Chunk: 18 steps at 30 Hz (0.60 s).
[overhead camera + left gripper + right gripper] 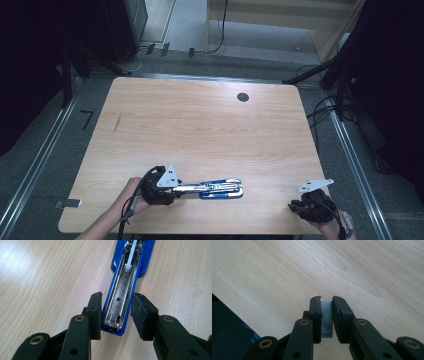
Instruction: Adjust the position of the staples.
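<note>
A pale wooden table [210, 120] stands on grey floor, dark stands at its sides. Your right gripper [327, 302], near the front right corner, is clamped on a strip of staples [327, 320]. Your left gripper [116, 312] straddles the free end of the opened blue stapler [122, 297], left pad touching its side, right pad just clear. The stapler lies near the front edge, magazine channel bared. Loading looks to be in hand: next, carry the strip across and line it with the channel.
</note>
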Tool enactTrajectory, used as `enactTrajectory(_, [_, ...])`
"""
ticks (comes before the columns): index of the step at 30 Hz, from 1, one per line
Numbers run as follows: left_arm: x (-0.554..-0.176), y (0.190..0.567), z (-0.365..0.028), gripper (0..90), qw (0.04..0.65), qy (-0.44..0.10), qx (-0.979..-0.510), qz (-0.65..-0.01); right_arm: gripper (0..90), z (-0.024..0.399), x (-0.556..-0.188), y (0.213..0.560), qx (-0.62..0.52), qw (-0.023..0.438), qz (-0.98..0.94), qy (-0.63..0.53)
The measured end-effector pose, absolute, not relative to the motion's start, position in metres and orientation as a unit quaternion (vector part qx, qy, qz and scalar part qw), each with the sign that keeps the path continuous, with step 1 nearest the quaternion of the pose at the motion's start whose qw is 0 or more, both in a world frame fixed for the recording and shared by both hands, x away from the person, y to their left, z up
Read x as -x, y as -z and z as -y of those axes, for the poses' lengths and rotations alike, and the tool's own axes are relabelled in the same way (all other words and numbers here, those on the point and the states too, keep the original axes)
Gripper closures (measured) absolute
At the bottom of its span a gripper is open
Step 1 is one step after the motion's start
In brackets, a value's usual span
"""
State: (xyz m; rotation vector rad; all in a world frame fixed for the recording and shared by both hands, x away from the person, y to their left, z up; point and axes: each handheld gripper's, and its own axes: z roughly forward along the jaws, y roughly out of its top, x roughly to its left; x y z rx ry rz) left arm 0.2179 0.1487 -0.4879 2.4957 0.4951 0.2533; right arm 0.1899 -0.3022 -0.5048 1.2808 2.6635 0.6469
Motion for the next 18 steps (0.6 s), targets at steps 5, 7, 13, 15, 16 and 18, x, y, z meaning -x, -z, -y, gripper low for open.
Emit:
enactTrajectory(5, [-0.218,0.488,-0.149,62.2,0.286,-0.096,-0.935,-0.184,78.6,0.300,-0.191,0.504,-0.426,0.059,-0.876,-0.219])
enactTrajectory(7, [-0.218,0.488,-0.148,62.2,0.286,-0.096,-0.936,-0.184,78.6,0.299,-0.191,0.503,-0.426,0.061,-0.875,-0.222])
enactTrajectory(13, [-0.218,0.488,-0.148,62.2,0.286,-0.097,-0.935,-0.184,78.7,0.296,-0.192,0.500,-0.421,0.066,-0.875,-0.229])
enactTrajectory(15, [-0.218,0.488,-0.148,62.0,0.284,-0.097,-0.936,-0.183,78.6,0.293,-0.193,0.498,-0.420,0.067,-0.875,-0.231])
enactTrajectory(16, [-0.218,0.488,-0.148,62.0,0.284,-0.097,-0.936,-0.183,78.6,0.293,-0.193,0.498,-0.420,0.067,-0.875,-0.231])
enactTrajectory(18, [-0.218,0.488,-0.148,61.9,0.282,-0.098,-0.937,-0.183,78.7,0.291,-0.194,0.497,-0.415,0.069,-0.876,-0.235])
